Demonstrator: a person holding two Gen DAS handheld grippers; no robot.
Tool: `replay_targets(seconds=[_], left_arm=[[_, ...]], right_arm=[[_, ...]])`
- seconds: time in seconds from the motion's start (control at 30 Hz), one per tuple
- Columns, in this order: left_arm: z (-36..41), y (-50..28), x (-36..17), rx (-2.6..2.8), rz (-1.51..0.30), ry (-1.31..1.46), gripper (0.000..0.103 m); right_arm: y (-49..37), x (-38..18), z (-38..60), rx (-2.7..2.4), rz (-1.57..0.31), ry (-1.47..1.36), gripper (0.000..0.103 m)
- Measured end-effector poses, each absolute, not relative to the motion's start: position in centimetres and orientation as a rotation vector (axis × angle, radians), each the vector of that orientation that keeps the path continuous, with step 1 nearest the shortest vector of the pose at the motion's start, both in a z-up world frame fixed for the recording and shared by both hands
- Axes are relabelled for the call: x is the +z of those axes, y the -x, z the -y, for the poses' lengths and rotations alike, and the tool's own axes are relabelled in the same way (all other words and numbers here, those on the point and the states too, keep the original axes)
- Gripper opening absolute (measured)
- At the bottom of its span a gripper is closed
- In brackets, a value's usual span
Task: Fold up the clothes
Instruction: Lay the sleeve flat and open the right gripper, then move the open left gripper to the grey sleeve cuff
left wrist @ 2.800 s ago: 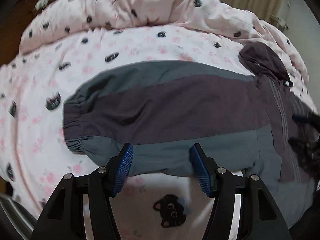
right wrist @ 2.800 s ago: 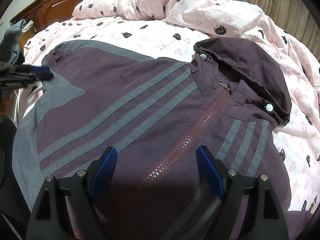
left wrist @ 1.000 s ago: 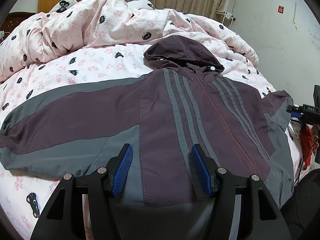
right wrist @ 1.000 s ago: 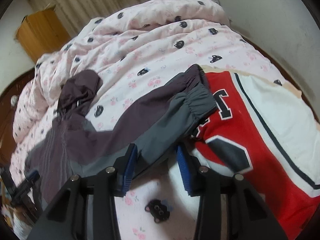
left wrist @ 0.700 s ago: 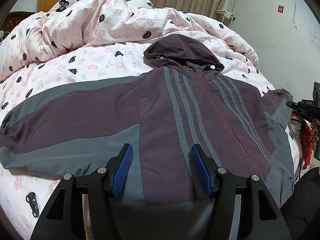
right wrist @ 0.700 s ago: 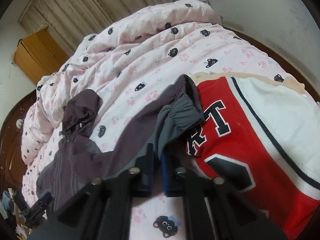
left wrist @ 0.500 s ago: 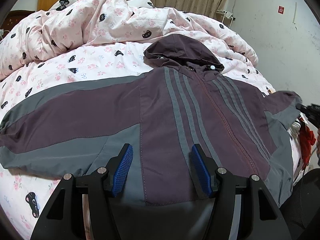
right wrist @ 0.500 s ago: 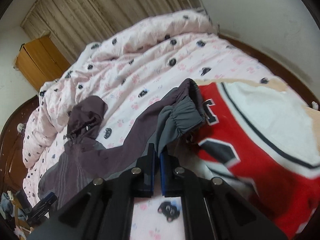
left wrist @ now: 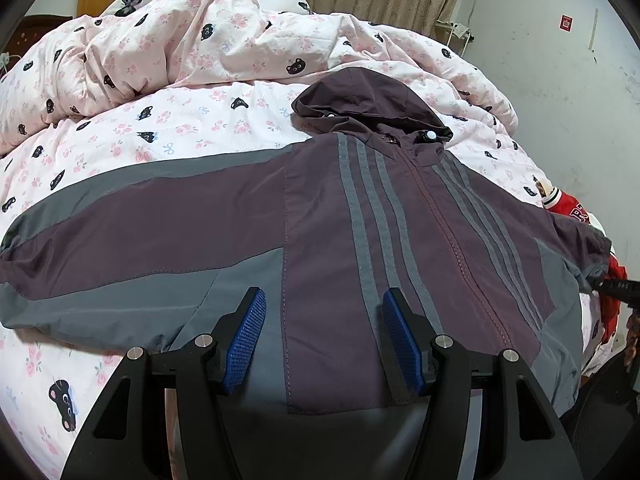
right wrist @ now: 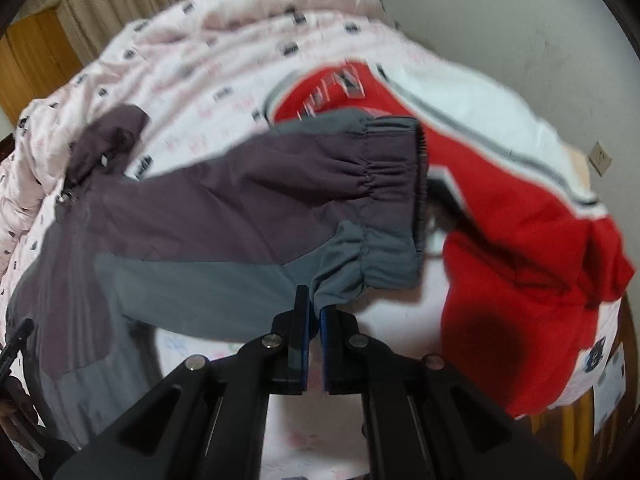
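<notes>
The jacket (left wrist: 328, 216) lies spread on the bed (left wrist: 168, 136), hood (left wrist: 368, 100) toward twelve o'clock, a red garment (right wrist: 520, 280) at three o'clock.

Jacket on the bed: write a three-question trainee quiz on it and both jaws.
1. True or false: the right gripper has its jaws shut on the jacket's sleeve.
2. The left gripper is: A) open above the jacket; B) shut on the hood; C) holding the red garment.
3. What lies under the lifted cuff?

Key: 1 true; 2 A; 3 the red garment.
</notes>
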State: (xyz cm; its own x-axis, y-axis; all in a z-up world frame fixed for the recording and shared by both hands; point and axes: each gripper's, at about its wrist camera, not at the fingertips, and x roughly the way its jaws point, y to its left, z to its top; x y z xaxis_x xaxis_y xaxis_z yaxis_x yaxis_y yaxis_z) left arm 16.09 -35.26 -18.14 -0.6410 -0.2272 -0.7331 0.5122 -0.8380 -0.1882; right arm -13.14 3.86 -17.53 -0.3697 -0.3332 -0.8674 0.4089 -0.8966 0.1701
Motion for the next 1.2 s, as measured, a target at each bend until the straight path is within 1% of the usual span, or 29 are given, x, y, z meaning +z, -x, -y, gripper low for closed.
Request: replay_targets(seconds=[0.13,0.17,0.23,0.27,0.3,0.43,0.5,0.57,0.7,0.8,0.93,1.03,1.1,1.17,1.2], left_arm=[[35.4,-16.2,-18.2,-2.459,-0.540,-1.027,0.056],[35.4,-16.2,-18.2,-2.458,-0.538,-1.029,0.056],[35.4,-16.2,-18.3,-2.456,-0.532,-1.035,0.056],[35.4,-16.1,-18.3,-2.454,-0.528,-1.039,0.056],[35.4,-16.1,-18.4,-2.453,-0.521,-1.044,0.056],[35.2,-15.9,-18.4,-2.450,-0.508,-1.052,0.056],[35.2,-15.8,-18.4,-2.450,-0.508,-1.053,0.059],[35.2,-15.7,-18.4,-2.455,-0.514,-1.048,0.061],[35.2,-15.6,-18.3,-2.456,-0.515,-1.047,0.062],[35.2,-15.6,-18.3,-2.458,-0.524,-1.043,0.062],[35.5,-15.7,-18.4,-2.465,-0.531,-1.040,0.062],[35.5,-15.7,-18.5,-2.473,-0.526,-1.045,0.062],[35.5,-15.6,-18.6,-2.478,-0.518,-1.052,0.062],[35.5,-15.6,-18.7,-2.483,-0.510,-1.058,0.062],[35.4,-15.6,-18.8,-2.486,-0.504,-1.061,0.062]], right_arm=[[13.0,-18.3,-3.6,-2.278,-0.177,-1.422,0.007],[12.7,-18.1,-3.7,-2.281,-0.189,-1.418,0.015],[12.2,-17.7,-4.0,-2.285,-0.219,-1.416,0.023],[11.8,-17.2,-4.1,-2.290,-0.248,-1.415,0.031],[11.3,-16.6,-4.2,-2.302,-0.268,-1.394,0.033],[9.1,-13.5,-4.0,-2.305,-0.291,-1.234,0.033],[8.3,-12.0,-2.6,-2.246,-0.284,-1.139,0.033],[8.0,-11.2,0.2,-2.181,-0.316,-1.069,0.033],[8.3,-11.1,7.1,-2.056,-0.402,-0.989,0.033],[9.6,-12.3,12.4,-1.959,-0.447,-0.989,0.033],[11.5,-14.6,16.7,-1.888,-0.464,-1.032,0.033],[12.6,-16.9,19.0,-1.853,-0.515,-1.077,0.033],[13.6,-18.3,19.6,-1.867,-0.553,-1.107,0.031],[14.6,-19.1,19.5,-1.893,-0.553,-1.130,0.030],[15.3,-19.3,19.4,-1.904,-0.540,-1.147,0.025]])
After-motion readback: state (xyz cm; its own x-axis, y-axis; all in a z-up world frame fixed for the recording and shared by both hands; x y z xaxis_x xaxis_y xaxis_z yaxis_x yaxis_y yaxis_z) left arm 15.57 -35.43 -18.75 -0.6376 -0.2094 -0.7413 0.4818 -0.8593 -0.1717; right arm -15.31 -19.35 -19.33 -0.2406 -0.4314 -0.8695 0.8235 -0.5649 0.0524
